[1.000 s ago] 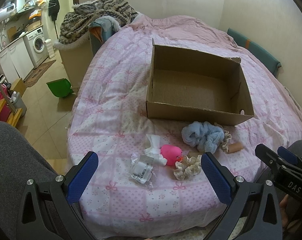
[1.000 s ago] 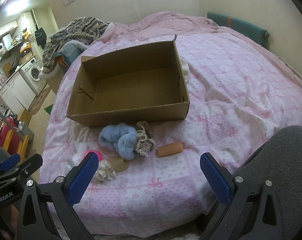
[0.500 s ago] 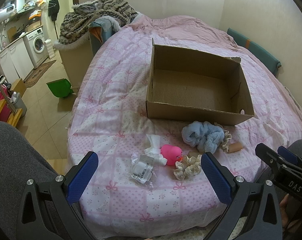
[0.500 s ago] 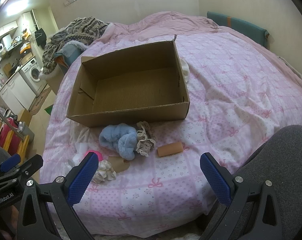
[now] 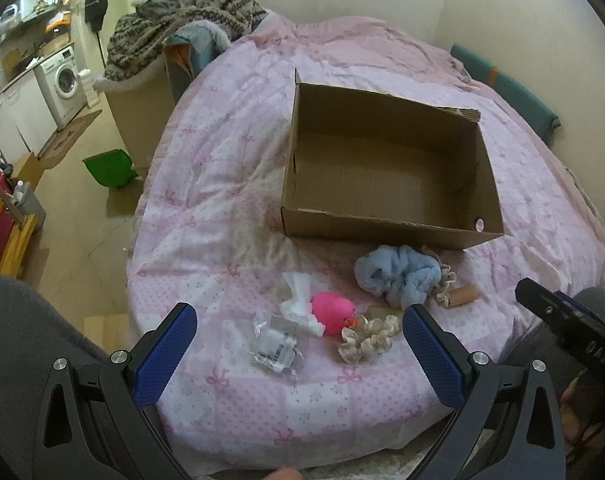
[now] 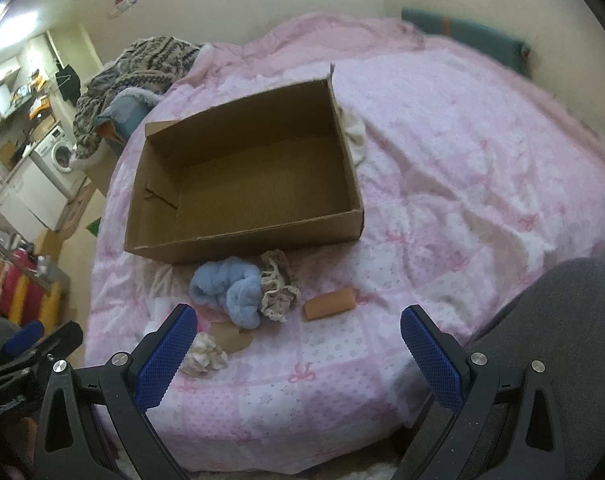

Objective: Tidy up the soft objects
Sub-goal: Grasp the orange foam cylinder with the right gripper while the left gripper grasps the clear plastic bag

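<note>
Hovering wide apart, L claw [image 5: 298,350] & R claw [image 6: 296,342] grip nothing, clear of scrunchie [image 5: 368,338].

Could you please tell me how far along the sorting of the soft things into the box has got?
Nothing looks done: the cardboard box is empty. Nothing is in hand; the left claw and right claw are both open, short of the pile. Left on the bed: the blue fluffy cloth, pink toy and cream scrunchie.
</note>
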